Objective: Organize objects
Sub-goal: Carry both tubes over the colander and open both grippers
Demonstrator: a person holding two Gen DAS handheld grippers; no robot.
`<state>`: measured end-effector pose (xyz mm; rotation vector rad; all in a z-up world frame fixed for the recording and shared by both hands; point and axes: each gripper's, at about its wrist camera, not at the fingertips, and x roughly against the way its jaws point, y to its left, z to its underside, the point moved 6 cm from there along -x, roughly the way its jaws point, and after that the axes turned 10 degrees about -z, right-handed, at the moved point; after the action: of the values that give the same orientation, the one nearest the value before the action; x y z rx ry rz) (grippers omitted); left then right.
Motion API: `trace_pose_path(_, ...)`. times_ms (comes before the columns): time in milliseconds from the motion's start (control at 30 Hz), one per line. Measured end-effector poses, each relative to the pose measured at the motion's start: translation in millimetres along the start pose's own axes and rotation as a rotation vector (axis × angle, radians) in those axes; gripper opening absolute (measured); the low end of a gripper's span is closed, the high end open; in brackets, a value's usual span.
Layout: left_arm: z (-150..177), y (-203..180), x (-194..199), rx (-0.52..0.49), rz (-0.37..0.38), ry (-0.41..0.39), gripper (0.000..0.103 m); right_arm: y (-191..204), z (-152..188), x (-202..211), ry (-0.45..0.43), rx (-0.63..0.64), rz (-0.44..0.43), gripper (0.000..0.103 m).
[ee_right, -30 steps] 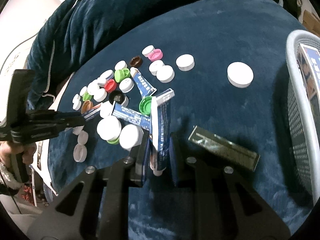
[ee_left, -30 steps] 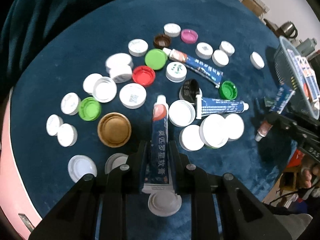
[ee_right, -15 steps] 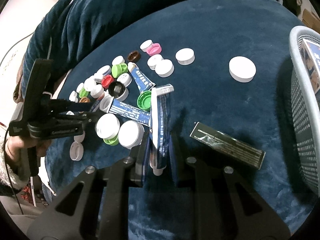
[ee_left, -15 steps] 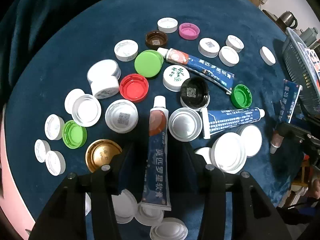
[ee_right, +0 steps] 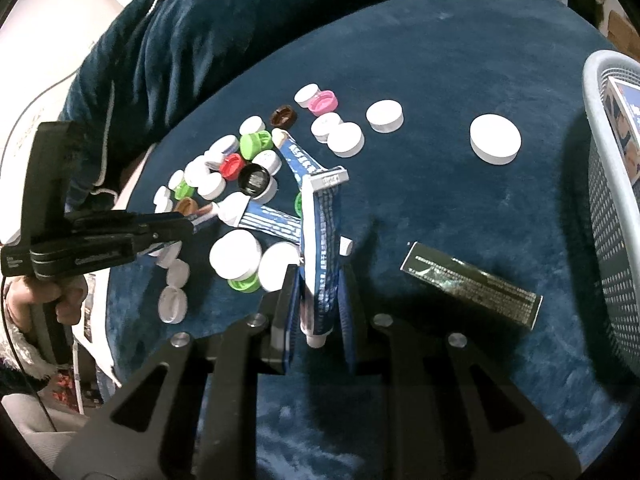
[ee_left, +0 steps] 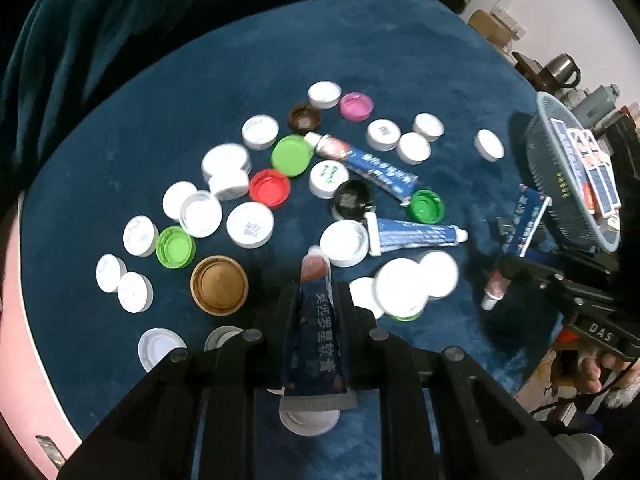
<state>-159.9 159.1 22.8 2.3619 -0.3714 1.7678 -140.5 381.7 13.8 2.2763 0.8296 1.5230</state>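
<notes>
Gripping one tube each, both grippers are clamped; jaws just reclosed left. Next: carry to basket, three o'clock.

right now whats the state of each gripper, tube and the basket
left gripper: fingers just closed, shut on the red-necked tube
red-necked tube: clamped, cap end pointing away
right gripper: shut on the striped tube
striped tube: held, cap toward camera, crimped end away
two loose tubes: lying flat on the blue cloth among caps
basket: tilted in view, boxes inside
black box: lying flat on the cloth
</notes>
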Motion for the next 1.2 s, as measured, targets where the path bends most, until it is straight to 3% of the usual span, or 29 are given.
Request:
trace_pose_path(300,-6.5,-12.4,13.1,-0.017,-0.023,-0.019,0.015,5.0,1.5,21.2,-0.038,-0.009,-0.02,0.019)
trace_pose_path(400,1.4,-10.5,-6.6,-0.013,-0.038,0.054,0.018,3.6,3.8,24.2,-0.04,-0.013,-0.018,0.019)
trace_pose_path(500,13.4,-14.9,-27.1,-0.026,-0.05,0.138,0.032,1.7,7.2,25.6,-0.039,-0.02,-0.017,0.019)
trace_pose_path(600,20.9,-18.3,-37.5,-0.042,-0.034,0.179,0.036,-0.7,9.0,26.4,-0.037,-0.024,-0.012,0.019)
trace_pose_path(733,29.5,-16.9,-59.5,-0.069,-0.071,0.246,0.037,-4.5,10.0,23.7,-0.027,-0.028,-0.008,0.019)
trace_pose_path(767,30.4,-17.0,-60.2,-0.072,-0.063,0.241,0.034,-4.6,10.2,21.8,-0.024,-0.03,-0.009,0.019)
trace_pose_path(800,30.3,-17.3,-58.2,-0.069,-0.048,0.237,0.019,-4.5,10.4,20.6,-0.022,-0.031,-0.01,0.019)
trace_pose_path(1000,20.8,-13.2,-23.7,-0.028,0.023,0.158,0.017,-1.8,10.1,20.2,-0.021,-0.029,-0.017,0.019)
trace_pose_path(1200,5.9,-31.3,18.7,-0.075,0.045,0.07,0.017,0.5,6.0,31.4,-0.05,-0.024,-0.029,0.019)
